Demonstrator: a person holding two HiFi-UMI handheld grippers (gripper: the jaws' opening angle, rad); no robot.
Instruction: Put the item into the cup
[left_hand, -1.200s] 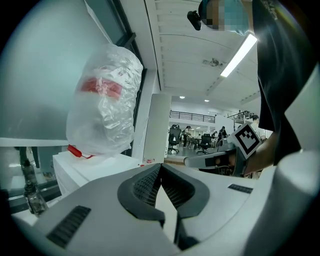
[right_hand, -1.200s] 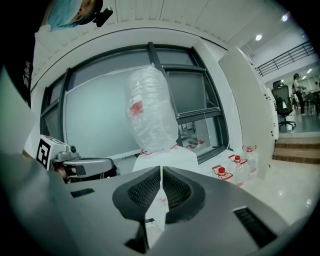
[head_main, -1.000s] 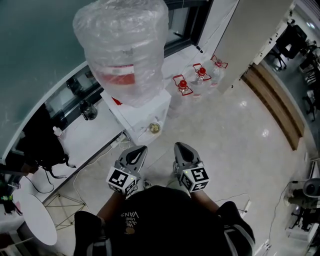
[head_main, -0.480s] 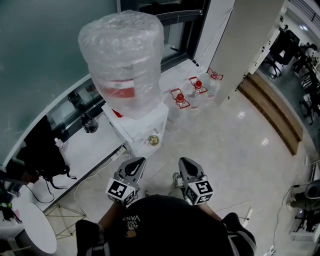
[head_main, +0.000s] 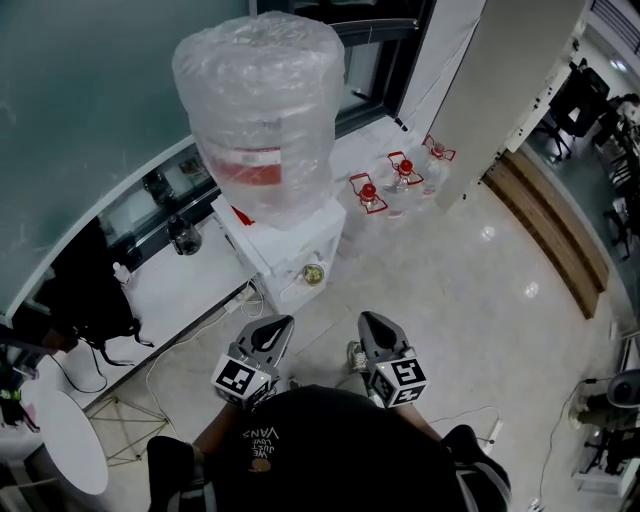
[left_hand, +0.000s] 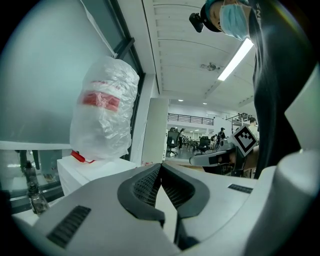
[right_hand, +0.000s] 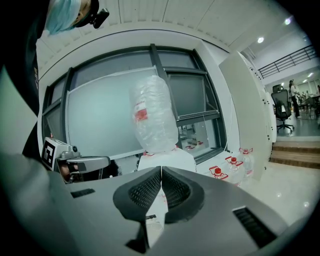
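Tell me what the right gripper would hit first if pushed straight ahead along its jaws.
Probably the white water dispenser, just below its plastic-wrapped bottle: the right gripper, shut, lines up with it. Depth is unclear.

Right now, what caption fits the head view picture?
Left gripper and right gripper, both shut, face a wrapped water jug on its white dispenser.

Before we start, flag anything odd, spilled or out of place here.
Nothing looks spilled or toppled. The one oddity: the big bottle on the white dispenser is wrapped in crinkled clear plastic. The red-capped jugs stand upright on the floor beside it.
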